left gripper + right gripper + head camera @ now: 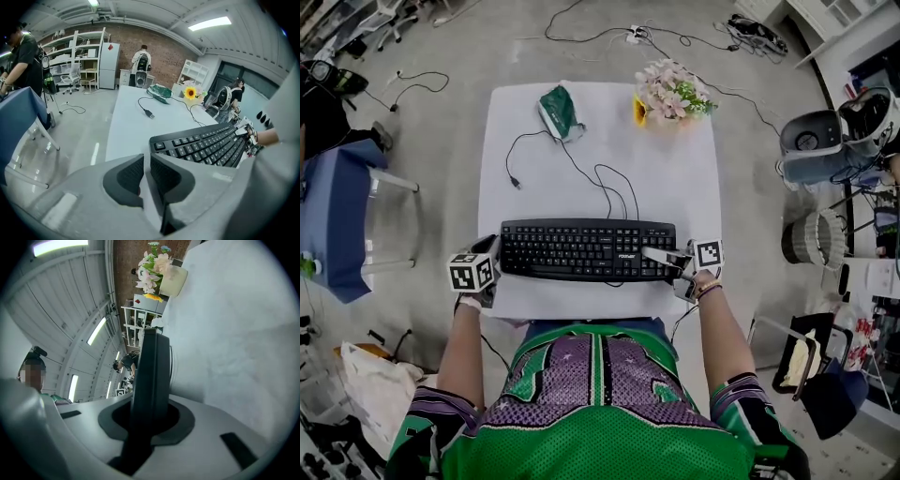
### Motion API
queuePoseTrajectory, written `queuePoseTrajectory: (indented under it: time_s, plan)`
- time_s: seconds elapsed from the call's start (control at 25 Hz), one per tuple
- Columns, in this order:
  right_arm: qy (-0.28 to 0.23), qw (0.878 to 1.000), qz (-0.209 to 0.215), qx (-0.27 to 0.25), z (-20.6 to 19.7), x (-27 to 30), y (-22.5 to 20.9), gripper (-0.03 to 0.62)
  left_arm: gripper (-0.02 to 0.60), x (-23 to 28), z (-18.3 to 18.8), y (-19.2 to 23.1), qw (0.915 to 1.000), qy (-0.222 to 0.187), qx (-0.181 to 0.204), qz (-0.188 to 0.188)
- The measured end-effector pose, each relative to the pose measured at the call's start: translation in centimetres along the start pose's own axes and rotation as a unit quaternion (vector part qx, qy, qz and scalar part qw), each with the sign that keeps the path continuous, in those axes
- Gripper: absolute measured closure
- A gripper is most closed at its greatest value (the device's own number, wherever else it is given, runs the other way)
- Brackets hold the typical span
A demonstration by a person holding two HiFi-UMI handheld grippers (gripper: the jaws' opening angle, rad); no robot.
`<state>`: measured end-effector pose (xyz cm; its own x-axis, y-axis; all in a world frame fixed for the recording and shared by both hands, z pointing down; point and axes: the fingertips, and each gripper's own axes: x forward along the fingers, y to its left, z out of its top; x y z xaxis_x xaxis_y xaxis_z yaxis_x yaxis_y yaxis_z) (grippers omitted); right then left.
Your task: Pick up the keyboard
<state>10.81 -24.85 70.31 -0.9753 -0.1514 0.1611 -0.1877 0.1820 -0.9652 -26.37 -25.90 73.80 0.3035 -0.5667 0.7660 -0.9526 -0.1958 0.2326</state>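
Note:
A black keyboard (581,249) lies across the near part of the white table (675,178). My right gripper (666,258) is at its right end, shut on that end. In the right gripper view the keyboard (150,376) shows edge-on as a dark slab that fills the gap of the right gripper (151,413). My left gripper (494,263) sits just off the keyboard's left end. In the left gripper view the left gripper (146,157) has its jaws closed to a sliver with nothing between them, and the keyboard (206,145) lies to their right.
The keyboard's cable (581,173) loops over the table to a loose plug (515,183). A green pouch (561,111) and a pot of flowers (670,94) stand at the far edge. A blue chair (337,216) is at the left, with bins and gear on the floor at the right.

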Motion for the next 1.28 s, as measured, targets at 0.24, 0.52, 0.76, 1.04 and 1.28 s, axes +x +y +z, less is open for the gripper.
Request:
queuePoseTrajectory:
  time_s: [0.24,0.52,0.76,1.04,1.28]
  plan:
    - [-0.003,1.0,0.011,-0.01,0.4,-0.2,0.5,0.522,0.465,-0.6,0.0,0.8,0.9985,-0.007,-0.042,-0.033]
    - [-0.002,1.0,0.015,-0.019,0.7,-0.5,1.1,0.522,0.443,-0.9,-0.2,0.4,0.9973,-0.007,-0.044,-0.058]
    - [-0.012,0.999,0.019,-0.024,1.3,-1.1,1.8,0.52,0.393,-0.7,-0.4,-0.9,0.9929,0.001,-0.051,-0.107]
    - [-0.021,0.999,0.025,-0.034,1.5,-1.7,2.8,0.52,0.394,-1.0,0.4,-1.6,0.9869,-0.014,-0.059,-0.15]
    - [-0.039,0.998,0.025,-0.032,1.7,-1.7,3.3,0.52,0.377,-1.4,0.6,-3.7,0.9778,-0.004,-0.043,-0.205]
